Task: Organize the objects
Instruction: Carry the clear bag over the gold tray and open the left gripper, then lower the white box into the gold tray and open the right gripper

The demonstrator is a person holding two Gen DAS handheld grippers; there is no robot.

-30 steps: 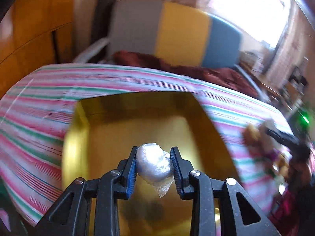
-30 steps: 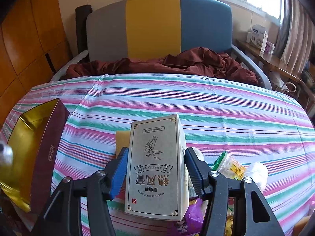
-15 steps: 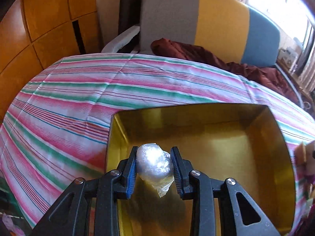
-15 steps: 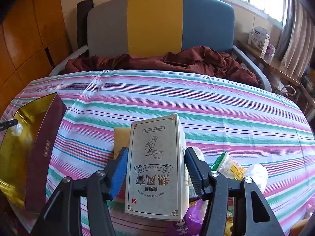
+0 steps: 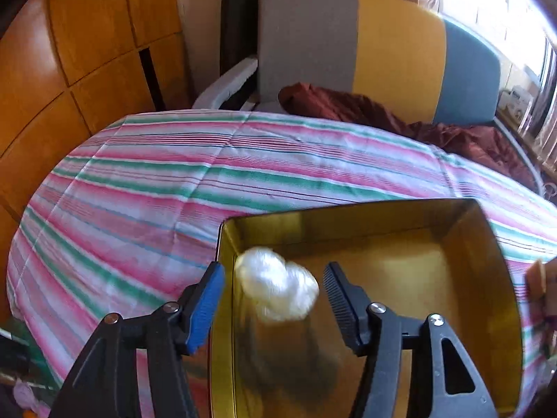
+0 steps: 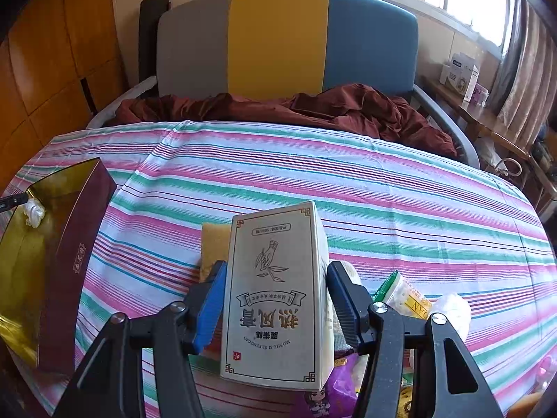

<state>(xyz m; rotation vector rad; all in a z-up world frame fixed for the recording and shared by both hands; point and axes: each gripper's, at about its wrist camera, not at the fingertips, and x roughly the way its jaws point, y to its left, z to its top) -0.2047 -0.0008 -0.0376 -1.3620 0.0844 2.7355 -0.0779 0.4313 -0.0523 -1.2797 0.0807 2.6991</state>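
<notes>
Dropping the white bundle (image 5: pixel 276 289) into the gold box (image 5: pixel 487 268).
My left gripper (image 5: pixel 273 287) jaws have just opened wide to let it fall; my right gripper (image 6: pixel 275 299) holds the tall carton (image 6: pixel 278 296), waiting its turn.

Motion-blurred white bundle (image 5: pixel 276 287) over box (image 5: pixel 487 244)

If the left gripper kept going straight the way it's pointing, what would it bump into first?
Probably the white wrapped bundle, loose between the just-opened left gripper pads, then the gold box floor. Depth is hard to judge here.
</notes>
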